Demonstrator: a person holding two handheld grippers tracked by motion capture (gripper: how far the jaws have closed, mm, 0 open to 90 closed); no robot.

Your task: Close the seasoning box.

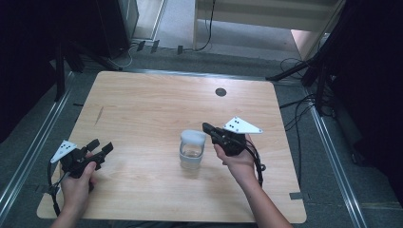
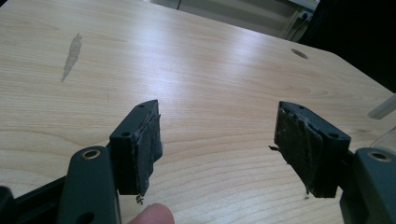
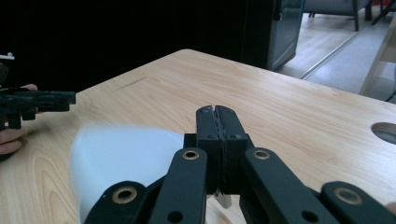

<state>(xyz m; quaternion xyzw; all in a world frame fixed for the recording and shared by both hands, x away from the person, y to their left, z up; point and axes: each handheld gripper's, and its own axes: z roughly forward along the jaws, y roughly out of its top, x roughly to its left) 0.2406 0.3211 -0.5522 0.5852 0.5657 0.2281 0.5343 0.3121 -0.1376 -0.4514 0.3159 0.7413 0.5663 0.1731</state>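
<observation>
Mid-table, right gripper (image 1: pixel 207 128), jaws pressed together, is nudging the translucent lidded jar (image 1: pixel 192 149); left gripper (image 1: pixel 100 148) is idling agape. Likely next: opening to grasp.

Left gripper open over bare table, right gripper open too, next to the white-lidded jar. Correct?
Not quite. The right gripper is shut, not open: the right gripper view shows its jaws pressed together with nothing between them. The rest holds: the left gripper is open over bare table, and the high view shows the right gripper beside the white-lidded jar.
</observation>
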